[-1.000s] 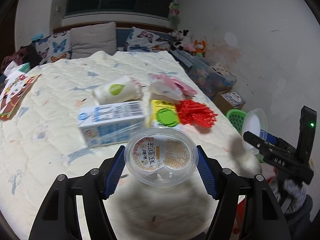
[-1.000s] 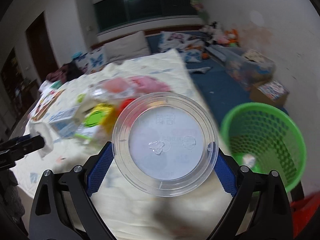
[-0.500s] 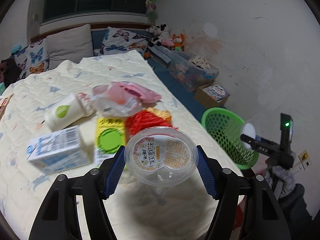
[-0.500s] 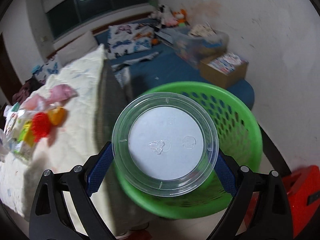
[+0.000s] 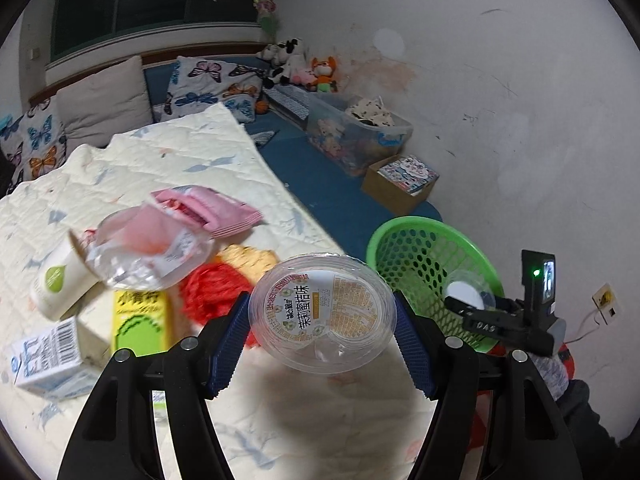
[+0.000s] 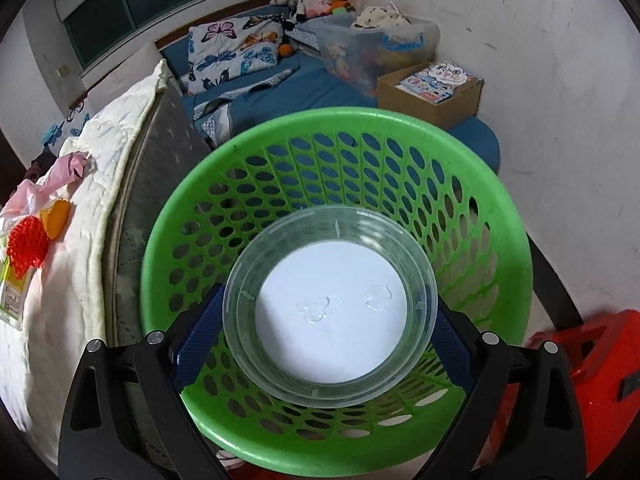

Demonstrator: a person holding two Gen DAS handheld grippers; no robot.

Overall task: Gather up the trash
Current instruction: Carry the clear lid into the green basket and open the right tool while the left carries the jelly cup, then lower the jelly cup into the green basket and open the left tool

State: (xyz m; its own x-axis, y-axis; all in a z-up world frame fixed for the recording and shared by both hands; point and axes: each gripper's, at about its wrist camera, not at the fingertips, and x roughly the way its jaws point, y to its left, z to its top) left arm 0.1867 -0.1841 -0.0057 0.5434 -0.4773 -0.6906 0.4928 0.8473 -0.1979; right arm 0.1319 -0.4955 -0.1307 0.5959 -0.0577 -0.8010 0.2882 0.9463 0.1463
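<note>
My left gripper (image 5: 322,334) is shut on a clear plastic cup with a printed label (image 5: 323,312), held above the bed's near corner. A green mesh basket (image 5: 404,240) stands on the floor to the right of the bed. In the right wrist view my right gripper (image 6: 329,332) is shut on a clear round lid with a white centre (image 6: 330,306), directly over the green basket (image 6: 332,128). The right gripper with the lid (image 5: 466,294) also shows over the basket in the left wrist view.
On the quilt lie a milk carton (image 5: 48,356), a yellow box (image 5: 138,318), a paper cup (image 5: 58,280), red netting (image 5: 214,292), pink wrappers (image 5: 200,210) and a crumpled clear bag (image 5: 148,252). A red stool (image 6: 592,380), a cardboard box (image 6: 430,94) and a storage bin (image 6: 376,48) surround the basket.
Both grippers swung right from the bed toward the basket. The right one dropped until its lid hangs over the basket mouth. The left cup now sits near the bed edge.
</note>
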